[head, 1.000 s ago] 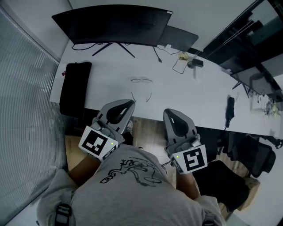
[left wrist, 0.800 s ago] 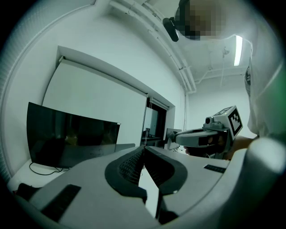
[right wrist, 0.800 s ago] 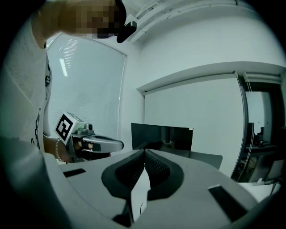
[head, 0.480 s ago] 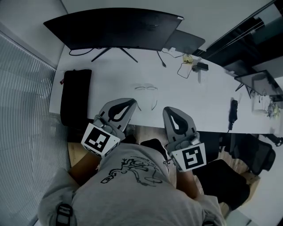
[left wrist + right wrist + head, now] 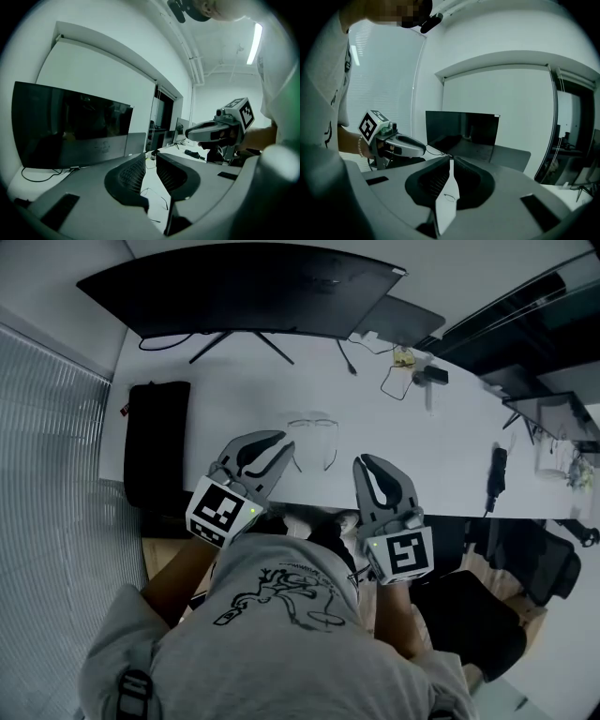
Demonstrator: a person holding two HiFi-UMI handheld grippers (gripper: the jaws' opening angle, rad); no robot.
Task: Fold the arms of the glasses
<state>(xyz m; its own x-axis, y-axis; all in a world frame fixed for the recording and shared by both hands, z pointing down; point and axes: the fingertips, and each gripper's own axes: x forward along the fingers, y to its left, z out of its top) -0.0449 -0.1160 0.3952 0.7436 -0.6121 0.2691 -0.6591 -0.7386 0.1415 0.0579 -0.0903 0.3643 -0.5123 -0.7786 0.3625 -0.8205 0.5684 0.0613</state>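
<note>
Near the table (image 5: 427, 442) edge, glasses (image 5: 313, 424) lie amid open white surface.

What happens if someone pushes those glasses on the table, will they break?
The glasses look thin and wiry, so they're probably light and would slide on the smooth white table. Their slim arms stand unfolded, so a nudge would likely swing them inward. They seem fragile if squeezed hard.

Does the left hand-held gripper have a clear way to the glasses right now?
Probably yes. The glasses lie on the table just ahead of the left hand-held gripper, with nothing between; its jaws have just been opening and hold nothing.
</note>
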